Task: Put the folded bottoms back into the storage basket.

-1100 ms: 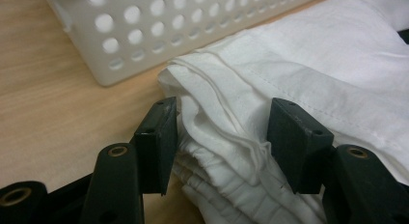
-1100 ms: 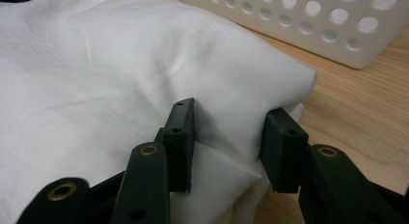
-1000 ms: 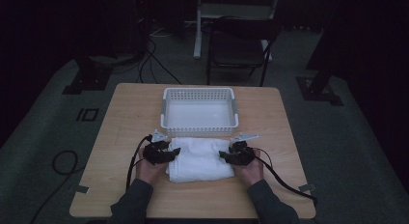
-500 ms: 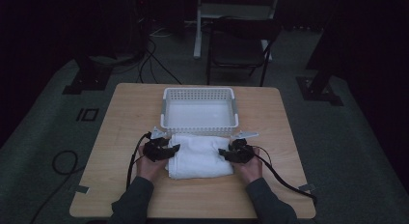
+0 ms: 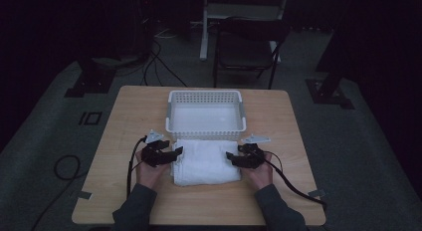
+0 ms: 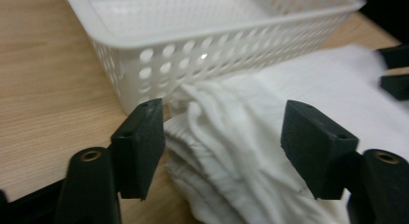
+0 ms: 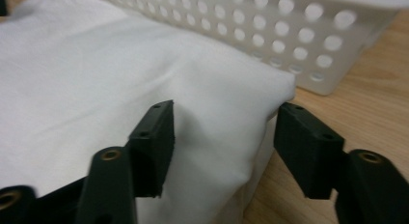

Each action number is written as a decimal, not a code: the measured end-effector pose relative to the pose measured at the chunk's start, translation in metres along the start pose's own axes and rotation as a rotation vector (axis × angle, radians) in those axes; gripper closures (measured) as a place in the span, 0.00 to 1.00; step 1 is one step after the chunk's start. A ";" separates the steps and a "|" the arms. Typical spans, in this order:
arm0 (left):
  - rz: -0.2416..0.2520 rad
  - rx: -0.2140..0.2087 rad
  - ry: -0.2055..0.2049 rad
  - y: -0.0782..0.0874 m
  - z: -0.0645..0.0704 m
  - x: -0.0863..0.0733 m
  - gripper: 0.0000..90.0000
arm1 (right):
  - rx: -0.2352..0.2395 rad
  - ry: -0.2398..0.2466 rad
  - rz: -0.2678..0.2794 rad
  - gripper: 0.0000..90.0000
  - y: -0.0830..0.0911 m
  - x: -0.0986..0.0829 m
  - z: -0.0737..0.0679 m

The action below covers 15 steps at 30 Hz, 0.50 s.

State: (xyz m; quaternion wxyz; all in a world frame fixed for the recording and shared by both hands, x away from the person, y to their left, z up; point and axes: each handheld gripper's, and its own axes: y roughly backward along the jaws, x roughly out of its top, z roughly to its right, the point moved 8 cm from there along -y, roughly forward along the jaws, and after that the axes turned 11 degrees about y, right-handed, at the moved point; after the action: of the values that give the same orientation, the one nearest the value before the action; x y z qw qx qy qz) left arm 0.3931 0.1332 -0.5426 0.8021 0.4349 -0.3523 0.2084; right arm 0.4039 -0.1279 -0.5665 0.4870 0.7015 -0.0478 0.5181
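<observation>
A folded white cloth (image 5: 206,161) lies on the wooden table (image 5: 124,126), just in front of a white perforated basket (image 5: 205,114). At the cloth's left end, my left gripper (image 5: 174,154) is open; in the left gripper view its jaws (image 6: 222,132) straddle the layered folds (image 6: 226,137) without closing. My right gripper (image 5: 230,157) is open at the cloth's right end. In the right gripper view (image 7: 224,122) one jaw rests over the cloth (image 7: 96,74) and the other hangs beside its edge above the table.
The basket (image 6: 202,45) looks empty and touches the cloth's far edge. A dark chair (image 5: 249,42) and stand bases sit on the floor beyond the table. Bare tabletop lies to either side of the hands and along the near edge.
</observation>
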 end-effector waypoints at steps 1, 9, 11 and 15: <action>0.008 -0.010 0.004 0.005 0.003 0.001 0.33 | -0.009 -0.002 0.006 0.36 0.002 0.001 0.000; -0.042 -0.018 -0.026 0.010 0.021 -0.018 0.16 | 0.005 0.021 -0.004 0.20 0.009 0.000 -0.017; -0.070 0.004 -0.033 0.002 0.019 -0.028 0.15 | 0.007 0.025 -0.014 0.17 0.007 -0.002 -0.019; -0.109 0.004 -0.012 -0.010 0.012 -0.039 0.12 | 0.019 -0.004 -0.027 0.14 0.001 -0.007 -0.019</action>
State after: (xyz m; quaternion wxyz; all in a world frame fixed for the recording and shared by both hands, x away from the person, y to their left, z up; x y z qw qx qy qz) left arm 0.3689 0.1162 -0.5732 0.8091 0.4565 -0.3325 0.1626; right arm 0.3870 -0.1183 -0.5715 0.4871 0.7078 -0.0342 0.5104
